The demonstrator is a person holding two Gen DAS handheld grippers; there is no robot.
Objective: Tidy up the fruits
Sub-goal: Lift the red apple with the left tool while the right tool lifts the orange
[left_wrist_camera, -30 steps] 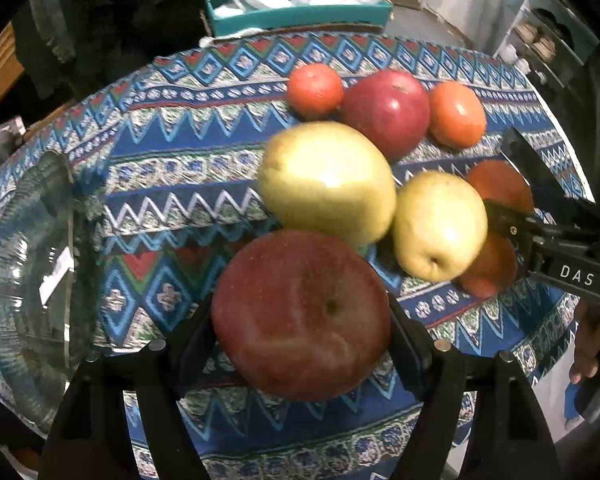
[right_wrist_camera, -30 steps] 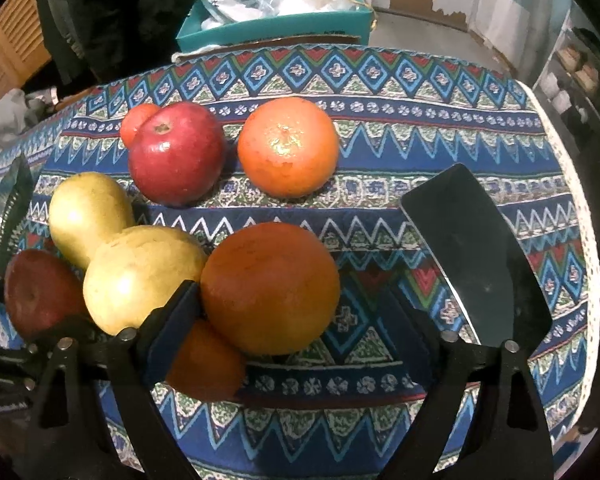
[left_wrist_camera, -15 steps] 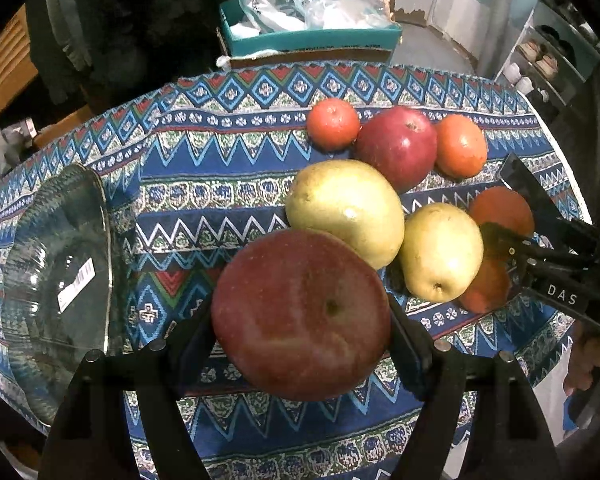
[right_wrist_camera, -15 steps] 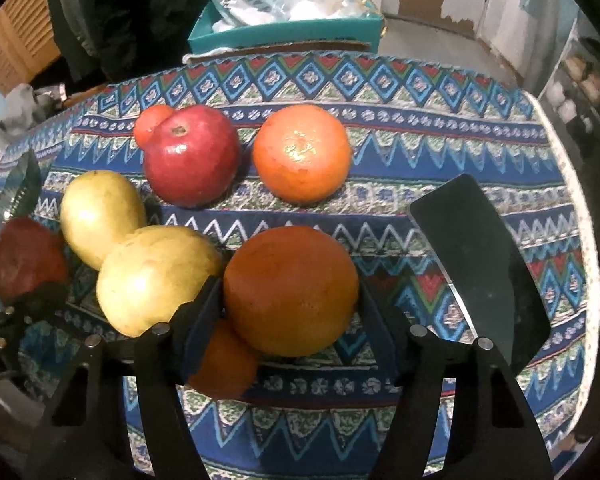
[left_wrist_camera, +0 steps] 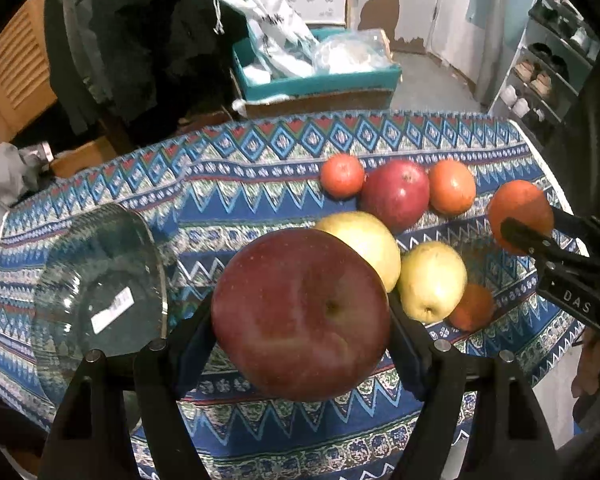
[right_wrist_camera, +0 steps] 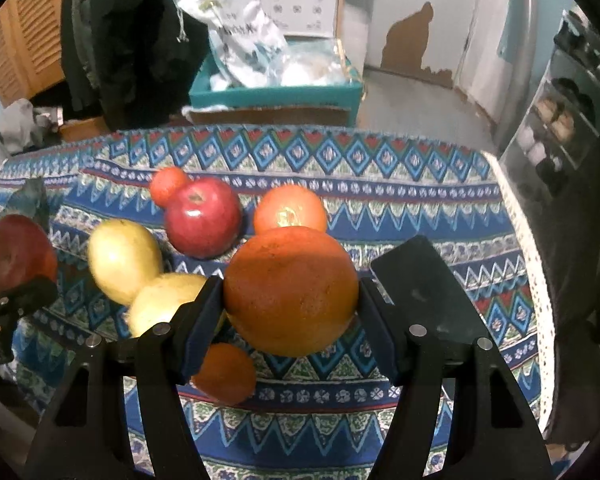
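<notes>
My left gripper (left_wrist_camera: 300, 332) is shut on a big dark red apple (left_wrist_camera: 300, 312), held above the patterned tablecloth (left_wrist_camera: 240, 200). My right gripper (right_wrist_camera: 290, 320) is shut on a large orange (right_wrist_camera: 291, 292), also lifted off the cloth; the same orange (left_wrist_camera: 520, 210) and gripper show at the right edge of the left wrist view. On the cloth lie two yellow apples (left_wrist_camera: 364, 244) (left_wrist_camera: 432, 280), a red apple (left_wrist_camera: 396, 194), two oranges (left_wrist_camera: 452, 186) (left_wrist_camera: 474, 308) and a small orange-red fruit (left_wrist_camera: 342, 176). A clear glass bowl (left_wrist_camera: 60, 280) sits at the left.
A flat black object (right_wrist_camera: 424, 288) lies on the cloth right of the fruit. Beyond the table's far edge stand a teal box (left_wrist_camera: 316, 80) with bags and a dark coat (left_wrist_camera: 140, 40). A shelf (left_wrist_camera: 552, 76) stands at the right. A hand (left_wrist_camera: 592, 368) shows low right.
The right jaws closed onto the large orange. Both grippers rose with their fruit, so the table and the remaining fruit look smaller and farther below.
</notes>
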